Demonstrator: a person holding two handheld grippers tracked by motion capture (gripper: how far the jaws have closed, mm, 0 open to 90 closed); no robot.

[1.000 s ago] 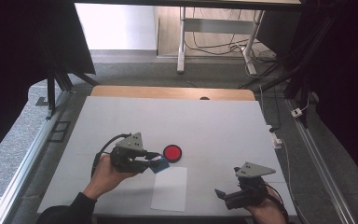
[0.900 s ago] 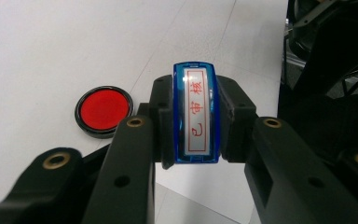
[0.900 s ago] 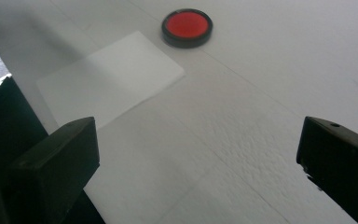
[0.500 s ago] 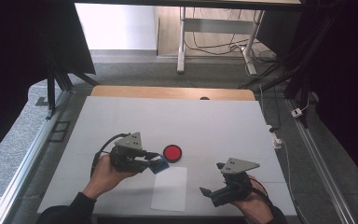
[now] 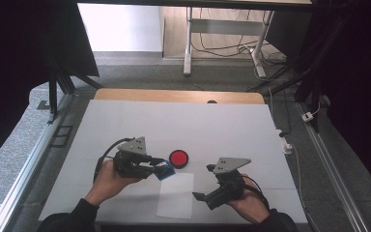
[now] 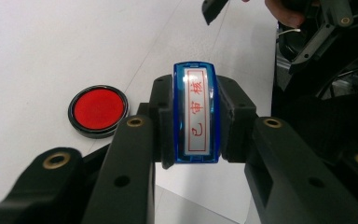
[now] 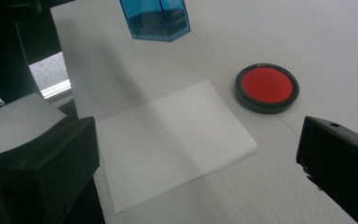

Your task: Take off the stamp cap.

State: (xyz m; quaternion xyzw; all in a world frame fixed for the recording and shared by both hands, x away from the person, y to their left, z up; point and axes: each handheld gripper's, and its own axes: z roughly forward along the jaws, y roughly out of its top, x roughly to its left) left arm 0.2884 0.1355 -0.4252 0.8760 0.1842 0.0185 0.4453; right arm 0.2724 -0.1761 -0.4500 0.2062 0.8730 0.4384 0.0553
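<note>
Blue stamp point(image 6: 196, 113) clamped in left claw point(image 5: 160, 169) beside red ink pad point(image 5: 178, 158); right claw point(image 5: 199, 195), wide, at paper's point(image 5: 176, 195) edge.

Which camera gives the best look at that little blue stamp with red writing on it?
The left gripper view: the blue stamp sits close up between the left tongs, its red characters sharp. The high view shows it as a small blue block beside the red ink pad. The right gripper view catches its blue body, cut off at the top edge.
</note>
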